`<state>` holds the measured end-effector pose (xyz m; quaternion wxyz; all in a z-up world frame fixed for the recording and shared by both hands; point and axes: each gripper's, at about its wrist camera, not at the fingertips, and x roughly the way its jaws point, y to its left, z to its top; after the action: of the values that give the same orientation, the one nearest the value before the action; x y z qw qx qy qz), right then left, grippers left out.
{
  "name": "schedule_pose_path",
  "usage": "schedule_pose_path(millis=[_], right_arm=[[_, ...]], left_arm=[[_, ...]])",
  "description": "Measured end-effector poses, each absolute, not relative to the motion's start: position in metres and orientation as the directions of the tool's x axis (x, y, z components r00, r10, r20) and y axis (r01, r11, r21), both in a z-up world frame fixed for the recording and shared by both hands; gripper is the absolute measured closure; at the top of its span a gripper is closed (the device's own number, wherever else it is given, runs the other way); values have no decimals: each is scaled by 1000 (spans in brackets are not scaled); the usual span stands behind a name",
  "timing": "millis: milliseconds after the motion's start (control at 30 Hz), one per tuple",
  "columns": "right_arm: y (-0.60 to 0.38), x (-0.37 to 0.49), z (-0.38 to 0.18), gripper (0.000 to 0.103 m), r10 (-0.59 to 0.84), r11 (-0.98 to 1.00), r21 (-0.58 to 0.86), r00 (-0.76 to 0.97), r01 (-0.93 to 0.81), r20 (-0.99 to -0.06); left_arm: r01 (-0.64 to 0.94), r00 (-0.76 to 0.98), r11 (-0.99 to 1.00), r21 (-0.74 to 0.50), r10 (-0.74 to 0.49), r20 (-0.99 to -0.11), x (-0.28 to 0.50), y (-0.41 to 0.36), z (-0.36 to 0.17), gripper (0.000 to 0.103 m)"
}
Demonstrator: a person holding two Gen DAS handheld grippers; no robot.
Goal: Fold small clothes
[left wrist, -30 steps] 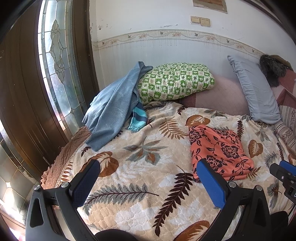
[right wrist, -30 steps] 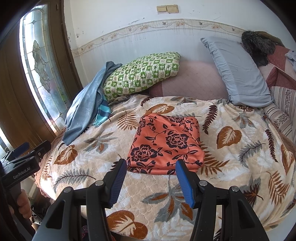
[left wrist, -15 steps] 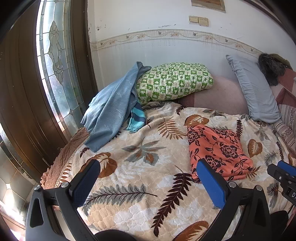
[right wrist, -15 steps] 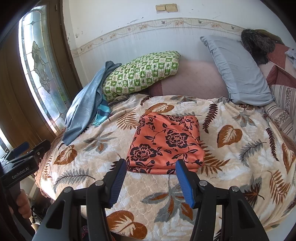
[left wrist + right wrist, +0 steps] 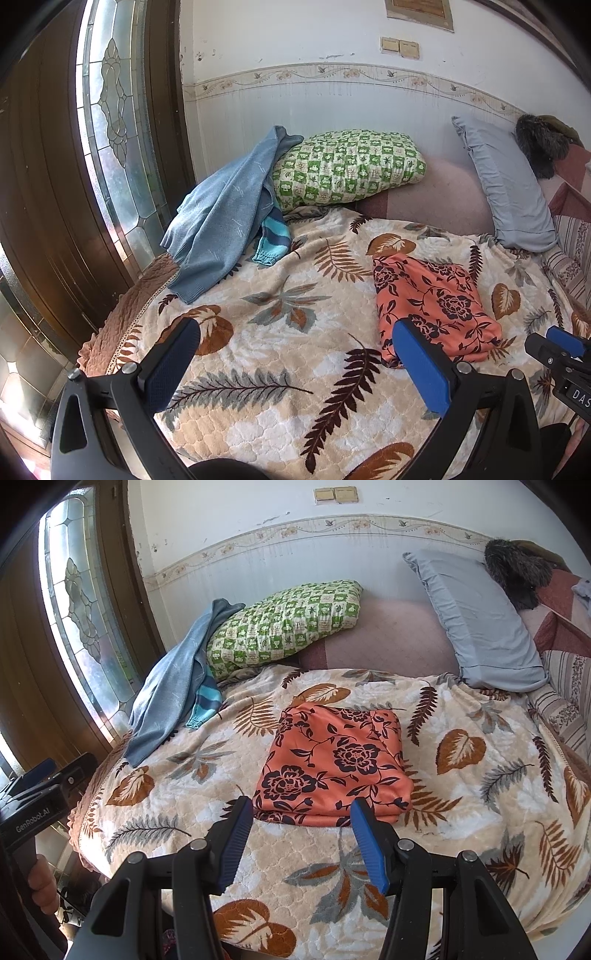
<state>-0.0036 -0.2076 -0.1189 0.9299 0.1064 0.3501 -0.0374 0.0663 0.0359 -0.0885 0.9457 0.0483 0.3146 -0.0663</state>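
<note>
An orange garment with dark flowers lies folded into a neat rectangle on the leaf-patterned blanket; it also shows in the left wrist view. My right gripper is open and empty, hovering just in front of the garment's near edge. My left gripper is wide open and empty, over the blanket to the left of the garment. A blue sweater and a striped teal cuff lie crumpled at the back left.
A green checked pillow and a grey pillow lean on the back wall. A glass-panelled wooden door stands at the left. A dark furry item sits at the far right. The bed edge drops off near me.
Both grippers have drawn back slightly from the bed. The folded garment has not moved and both stay open.
</note>
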Motion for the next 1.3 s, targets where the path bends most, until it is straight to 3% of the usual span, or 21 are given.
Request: schedule_pose_path(millis=[1300], right_arm=[[-200,-9,-98,44,13,980,163,791,111,-612]], left_arm=[[171,832,984,46,-119,-542,51,38,-60,0]])
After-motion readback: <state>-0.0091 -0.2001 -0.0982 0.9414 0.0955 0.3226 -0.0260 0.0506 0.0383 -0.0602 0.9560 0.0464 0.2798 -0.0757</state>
